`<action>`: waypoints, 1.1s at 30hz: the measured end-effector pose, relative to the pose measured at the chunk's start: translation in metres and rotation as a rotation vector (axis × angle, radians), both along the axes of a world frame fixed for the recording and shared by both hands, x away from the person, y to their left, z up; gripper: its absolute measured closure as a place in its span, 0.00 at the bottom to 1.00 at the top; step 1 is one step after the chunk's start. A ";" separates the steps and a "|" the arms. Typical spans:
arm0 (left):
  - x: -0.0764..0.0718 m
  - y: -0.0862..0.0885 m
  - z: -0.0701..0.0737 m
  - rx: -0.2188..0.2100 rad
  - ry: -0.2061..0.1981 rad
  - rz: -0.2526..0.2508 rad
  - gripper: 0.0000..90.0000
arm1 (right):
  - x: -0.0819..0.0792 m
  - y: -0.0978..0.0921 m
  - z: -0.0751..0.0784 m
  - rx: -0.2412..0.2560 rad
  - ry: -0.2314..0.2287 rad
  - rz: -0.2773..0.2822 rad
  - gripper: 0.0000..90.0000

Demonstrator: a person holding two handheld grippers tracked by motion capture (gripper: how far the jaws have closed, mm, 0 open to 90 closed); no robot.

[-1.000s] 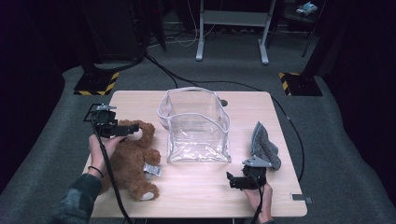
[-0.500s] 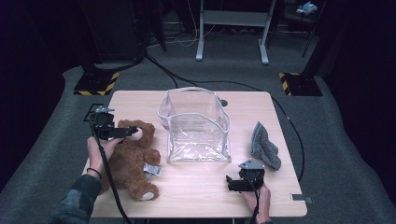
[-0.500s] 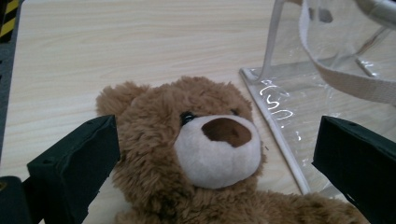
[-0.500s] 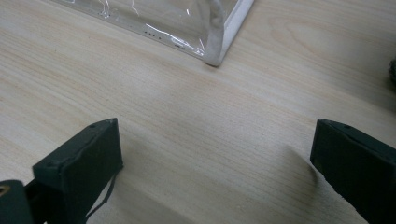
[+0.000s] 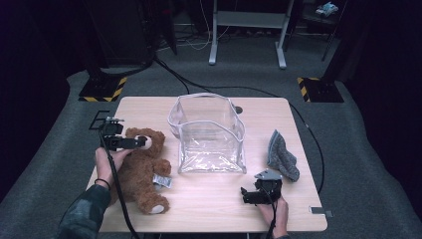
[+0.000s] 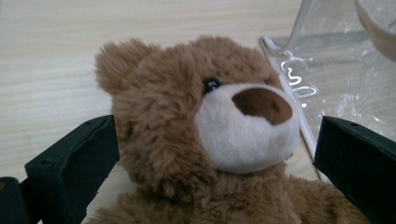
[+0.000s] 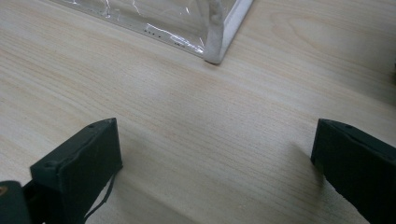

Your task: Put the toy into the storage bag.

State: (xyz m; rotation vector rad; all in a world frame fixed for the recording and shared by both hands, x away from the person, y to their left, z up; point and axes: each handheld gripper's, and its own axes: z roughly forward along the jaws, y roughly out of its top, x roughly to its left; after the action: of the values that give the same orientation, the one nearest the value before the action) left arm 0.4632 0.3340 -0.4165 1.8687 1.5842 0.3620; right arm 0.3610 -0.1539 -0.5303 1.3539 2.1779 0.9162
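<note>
A brown teddy bear (image 5: 142,172) lies on its back at the table's left, with a small tag by its side. My left gripper (image 5: 138,143) hovers over its head, open; in the left gripper view the bear's head (image 6: 205,121) sits between the two wide-apart jaws, untouched. A clear plastic bag (image 5: 209,134) stands open in the middle of the table. My right gripper (image 5: 245,195) rests low near the front right, open, with bare wood between its jaws and the bag's corner (image 7: 215,51) ahead. A grey cloth (image 5: 281,157) lies at the right.
The light wooden table (image 5: 209,209) has bare room along its front edge. A black cable (image 5: 308,134) runs off the right side. Grey carpet, stand bases with yellow-black stripes (image 5: 102,89) and a white frame (image 5: 246,30) lie beyond the table.
My right gripper has drawn back from the grey cloth toward the front edge, leaving the cloth lying on the table. The left gripper stays over the bear's head.
</note>
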 end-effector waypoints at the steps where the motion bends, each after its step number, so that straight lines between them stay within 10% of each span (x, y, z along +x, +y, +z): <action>1: 0.000 -0.001 -0.002 0.018 0.019 -0.010 0.00 | 0.000 0.000 0.000 0.000 0.000 0.000 0.01; 10: -0.003 -0.021 -0.019 0.103 0.078 -0.056 0.00 | 0.000 0.000 0.000 0.000 0.000 0.000 0.01; 24: -0.012 -0.033 -0.050 0.291 0.021 -0.004 0.00 | 0.000 0.000 0.000 0.001 -0.003 0.000 0.01; 33: -0.009 -0.025 -0.065 0.233 0.061 0.016 0.00 | 0.000 0.001 0.000 -0.001 -0.010 -0.002 0.01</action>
State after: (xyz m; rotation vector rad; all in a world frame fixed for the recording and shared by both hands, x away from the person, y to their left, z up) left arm 0.4538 0.3088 -0.4813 2.0595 1.6570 0.5204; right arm 0.3606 -0.1528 -0.5306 1.3473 2.1688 0.9195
